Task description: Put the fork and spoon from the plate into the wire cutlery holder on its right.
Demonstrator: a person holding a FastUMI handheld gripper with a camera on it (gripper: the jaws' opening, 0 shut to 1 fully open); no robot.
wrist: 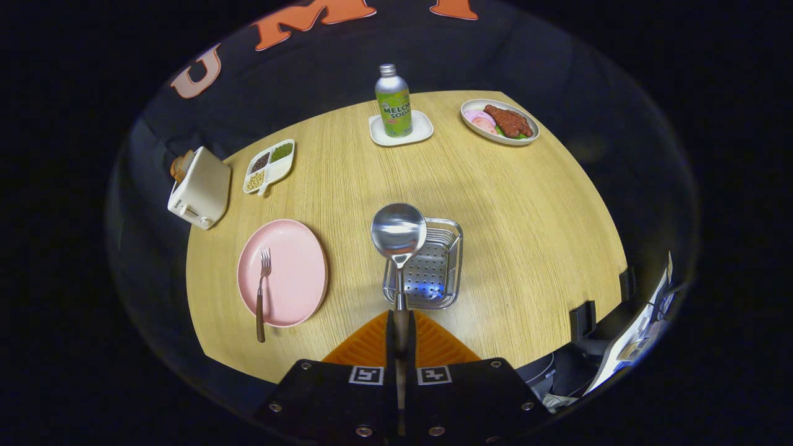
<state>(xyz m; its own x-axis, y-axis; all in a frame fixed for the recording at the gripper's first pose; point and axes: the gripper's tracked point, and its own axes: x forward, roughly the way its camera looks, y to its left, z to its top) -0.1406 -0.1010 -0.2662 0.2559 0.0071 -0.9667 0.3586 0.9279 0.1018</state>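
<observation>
My gripper is shut on the handle of a metal spoon, whose bowl sticks out ahead of the fingers, held high over the table. Below the spoon and a little to its right lies the wire cutlery holder, a shiny basket with a perforated floor. Left of the holder sits the pink plate. A fork with a brown handle rests on the plate's left side, tines pointing away from me and handle overhanging the near rim.
A white toaster stands at the table's left edge, with a divided snack dish beside it. At the back are a green soda bottle on a white coaster and a plate of food. The round wooden table stretches right of the holder.
</observation>
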